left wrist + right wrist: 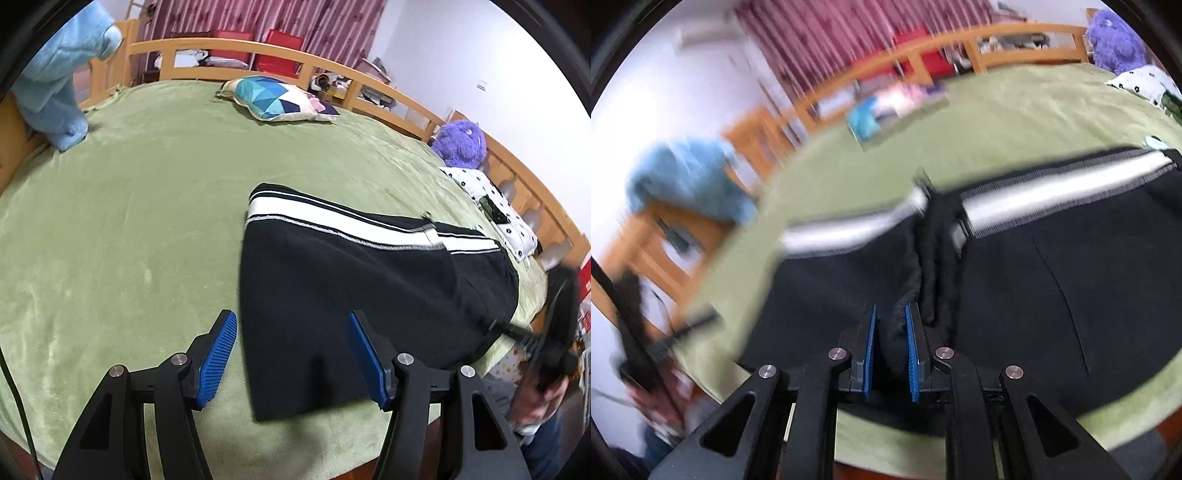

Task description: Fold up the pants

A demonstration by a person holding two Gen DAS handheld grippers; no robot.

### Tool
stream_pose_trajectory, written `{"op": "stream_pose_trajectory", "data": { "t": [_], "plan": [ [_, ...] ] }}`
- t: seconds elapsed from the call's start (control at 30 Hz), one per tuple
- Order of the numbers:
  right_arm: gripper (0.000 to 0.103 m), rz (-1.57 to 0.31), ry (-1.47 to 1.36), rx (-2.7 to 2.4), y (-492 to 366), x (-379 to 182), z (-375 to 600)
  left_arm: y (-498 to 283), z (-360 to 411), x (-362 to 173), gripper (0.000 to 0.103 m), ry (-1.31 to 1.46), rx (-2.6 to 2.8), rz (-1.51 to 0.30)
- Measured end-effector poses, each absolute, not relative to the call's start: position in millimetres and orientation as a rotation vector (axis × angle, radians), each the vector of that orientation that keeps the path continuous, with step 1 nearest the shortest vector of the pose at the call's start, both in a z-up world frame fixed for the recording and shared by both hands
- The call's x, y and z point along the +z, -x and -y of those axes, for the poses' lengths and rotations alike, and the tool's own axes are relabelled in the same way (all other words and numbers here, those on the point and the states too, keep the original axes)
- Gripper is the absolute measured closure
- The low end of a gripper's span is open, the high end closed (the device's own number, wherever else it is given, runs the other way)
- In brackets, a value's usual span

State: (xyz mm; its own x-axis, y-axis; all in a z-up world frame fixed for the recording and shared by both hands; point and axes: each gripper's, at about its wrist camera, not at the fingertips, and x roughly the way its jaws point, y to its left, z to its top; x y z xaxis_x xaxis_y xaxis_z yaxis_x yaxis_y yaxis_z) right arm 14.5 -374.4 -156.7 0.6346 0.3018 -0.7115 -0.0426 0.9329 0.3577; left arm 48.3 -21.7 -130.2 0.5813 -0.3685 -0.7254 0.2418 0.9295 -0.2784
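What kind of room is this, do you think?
Most likely a bedroom: a wide bed under a green fleece blanket with a wooden rail, a blue patterned pillow, and a purple plush toy at its edge.

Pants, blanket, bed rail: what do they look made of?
Pants: black knit, probably fleece-like jersey; matte, soft folds, woven-looking white side stripe. The right gripper is shut on a fuzzy bunch of it.
Blanket: green plush, likely microfibre fleece; short nap with shifting sheen marks.
Bed rail: light wood, smooth and probably varnished; even honey tone, grain not discernible.
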Motion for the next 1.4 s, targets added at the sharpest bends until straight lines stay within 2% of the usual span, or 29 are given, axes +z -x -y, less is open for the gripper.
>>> {"op": "stream_pose_trajectory", "data": {
  "t": [0.07,0.13,0.2,0.27,0.3,0.53,0.57,0.6,0.67,0.7,0.73,0.83,0.9,0.93,1.0,1.13,1.23,1.4],
  "plan": [
    [0.087,-0.945,-0.245,0.179,-16,-177,363,-50,21,-133,0.043,0.156,-0.359,-0.886],
    [0.083,-0.938,-0.188,0.183,-13,-172,359,-51,21,-135,0.043,0.142,-0.355,-0.887],
    [0.060,-0.913,-0.158,0.166,-12,-159,361,-52,19,-138,0.043,0.135,-0.350,-0.888],
    [0.044,-0.827,-0.177,0.134,-12,-143,367,-56,21,-141,0.043,0.139,-0.346,-0.900],
    [0.041,-0.809,-0.189,0.131,-16,-141,370,-57,21,-142,0.043,0.141,-0.344,-0.905],
    [0.042,-0.932,-0.336,0.106,-94,-182,376,-63,27,-144,0.043,0.102,-0.319,-0.913],
    [0.057,-0.980,-0.346,0.109,-106,-190,374,-65,28,-143,0.043,0.096,-0.315,-0.913],
    [0.082,-1.025,-0.339,0.140,-117,-196,369,-66,29,-143,0.043,0.091,-0.311,-0.913],
    [0.087,-0.985,-0.264,0.185,-119,-183,363,-68,29,-141,0.043,0.086,-0.305,-0.908],
    [0.088,-0.876,-0.259,0.212,-110,-163,370,-70,29,-140,0.043,0.087,-0.304,-0.904],
    [0.088,-0.787,-0.322,0.239,-100,-146,383,-72,29,-140,0.043,0.087,-0.303,-0.901],
    [0.084,-0.762,-0.384,0.199,-97,-139,405,-79,33,-142,0.043,0.096,-0.305,-0.907],
    [0.058,-0.864,-0.281,0.114,-106,-163,399,-85,38,-144,0.043,0.106,-0.321,-0.918],
    [0.058,-0.972,-0.230,0.113,-112,-186,393,-86,41,-145,0.043,0.103,-0.325,-0.922],
    [0.059,-1.031,-0.178,0.130,-108,-202,390,-88,45,-148,0.043,0.086,-0.324,-0.933],
    [0.058,-0.926,-0.221,0.087,-68,-177,404,-93,47,-155,0.043,0.091,-0.319,-0.954],
    [0.051,-0.869,-0.277,0.107,-32,-165,407,-100,50,-159,0.043,0.118,-0.331,-0.969],
    [0.048,-0.902,-0.111,0.057,-5,-188,388,-114,57,-182,0.043,0.138,-0.302,-1.047]
  ]
}}
